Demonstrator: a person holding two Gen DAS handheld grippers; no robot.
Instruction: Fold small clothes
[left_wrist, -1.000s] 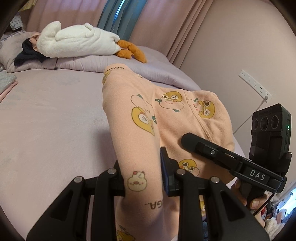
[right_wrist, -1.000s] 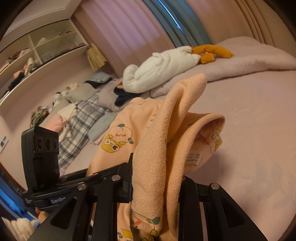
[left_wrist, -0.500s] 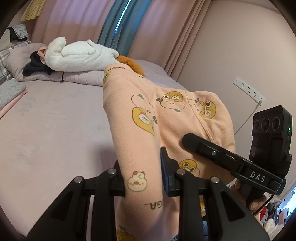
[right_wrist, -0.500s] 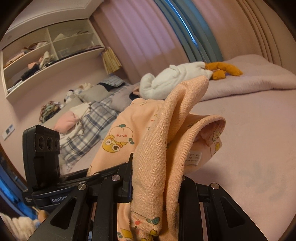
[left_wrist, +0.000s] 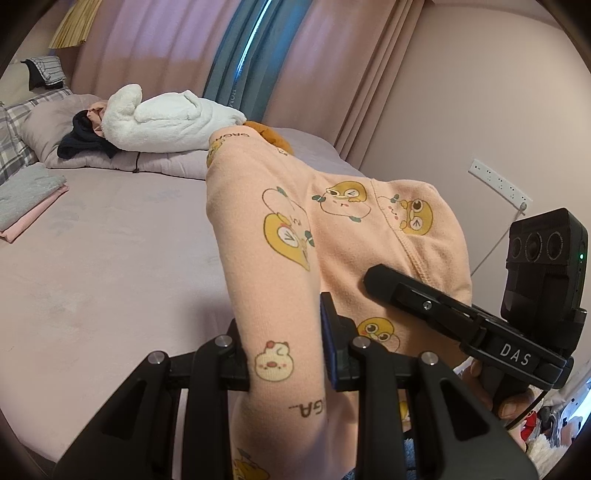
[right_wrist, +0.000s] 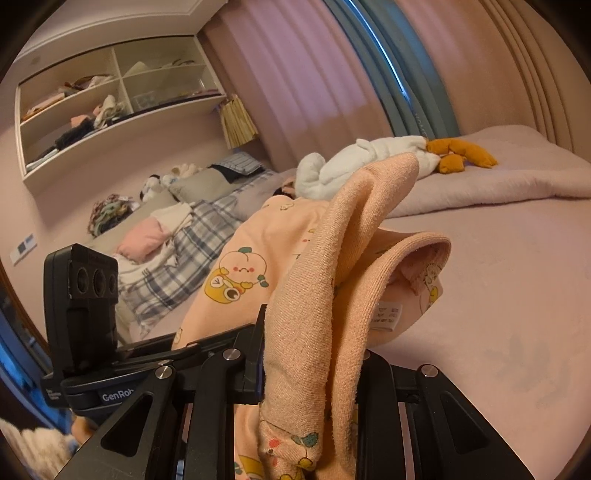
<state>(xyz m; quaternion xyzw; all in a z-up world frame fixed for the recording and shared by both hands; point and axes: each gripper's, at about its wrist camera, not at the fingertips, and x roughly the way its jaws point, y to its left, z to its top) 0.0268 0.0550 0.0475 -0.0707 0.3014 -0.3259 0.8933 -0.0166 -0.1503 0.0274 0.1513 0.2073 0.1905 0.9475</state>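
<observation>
The garment (left_wrist: 332, 236) is held above the bed (left_wrist: 110, 258), clamped in the left gripper (left_wrist: 284, 354) and right gripper (right_wrist: 314, 362). It should be spread flat mid-bed before folding.

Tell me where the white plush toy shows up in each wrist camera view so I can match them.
Left wrist: the white plush toy lies upper left, on the pillows at the bed's head.
Right wrist: the white plush toy sits upper centre, partly behind the raised peach garment.
Shared landmark: the blue curtain strip behind the toy.
</observation>
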